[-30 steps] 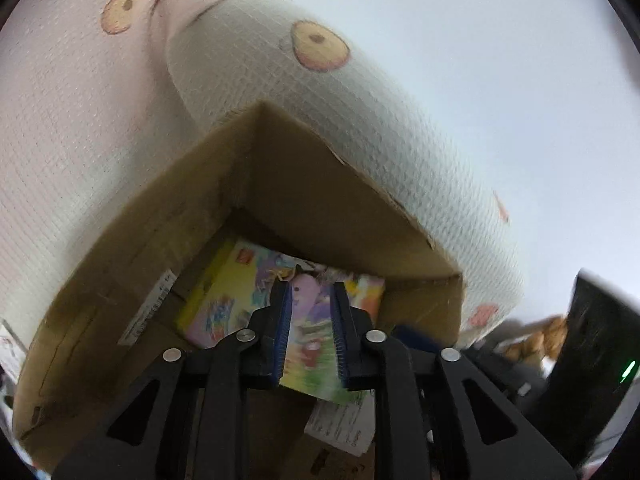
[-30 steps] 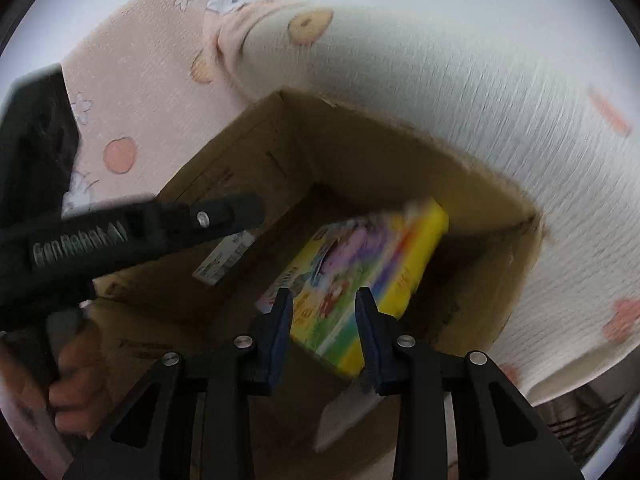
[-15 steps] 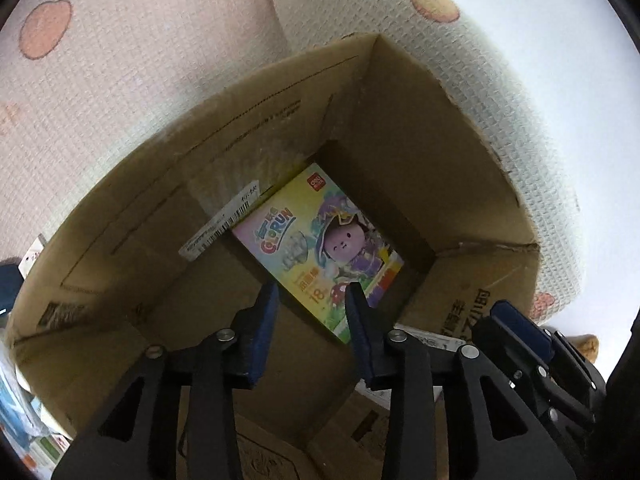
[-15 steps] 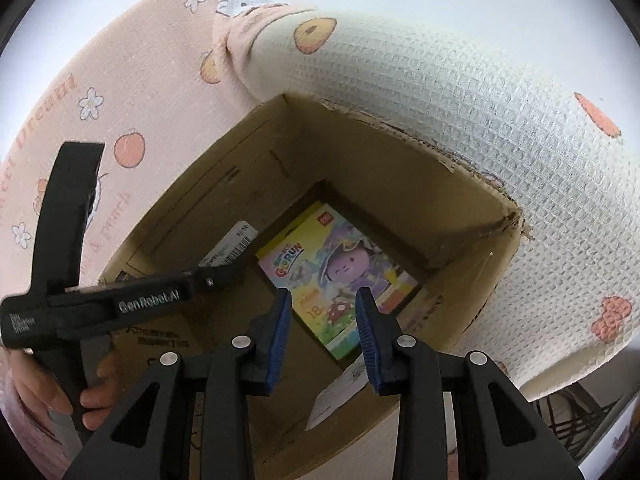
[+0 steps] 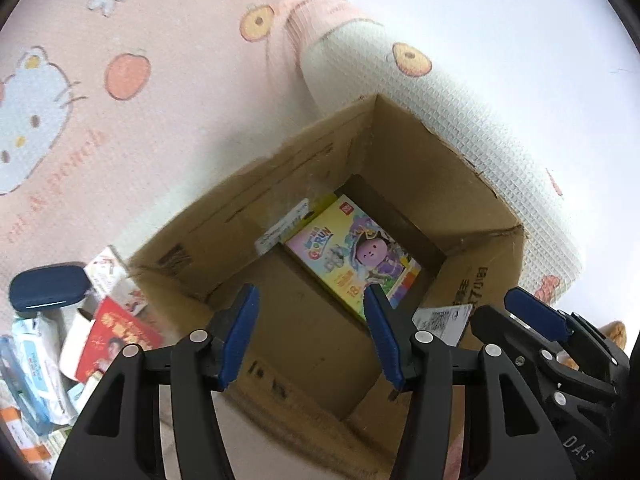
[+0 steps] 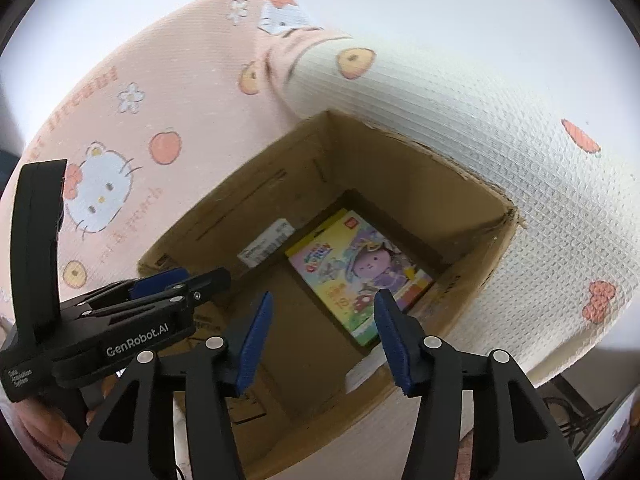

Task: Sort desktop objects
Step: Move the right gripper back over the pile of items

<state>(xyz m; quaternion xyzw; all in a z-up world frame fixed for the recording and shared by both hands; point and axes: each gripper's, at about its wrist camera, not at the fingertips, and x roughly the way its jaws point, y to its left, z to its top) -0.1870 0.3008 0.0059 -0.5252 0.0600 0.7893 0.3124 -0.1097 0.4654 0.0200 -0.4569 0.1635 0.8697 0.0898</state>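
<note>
A colourful toy box [image 5: 352, 258] [image 6: 360, 274] with a purple cartoon figure lies flat on the floor of an open cardboard box [image 5: 420, 184] [image 6: 276, 204]. My left gripper [image 5: 310, 300] hovers above the carton's near side, its blue-padded jaws opening with nothing between them. My right gripper [image 6: 324, 302] hangs over the same carton, its jaws also opening and empty. Each gripper shows in the other's view: the left gripper [image 6: 200, 280] at the left, the right gripper [image 5: 536, 312] at the right.
The carton stands against a pink cartoon-cat blanket [image 5: 120, 80] and a white waffle blanket [image 6: 500, 140]. Left of the carton lie a dark blue case [image 5: 48, 286], a red packet [image 5: 116, 340] and white packs [image 5: 36, 360]. Cables [image 6: 580, 420] run at the lower right.
The toy box, tilted and blurred by the fingers a second ago, now lies flat in the carton. Both grippers have pulled back and up, and their jaws stand wider.
</note>
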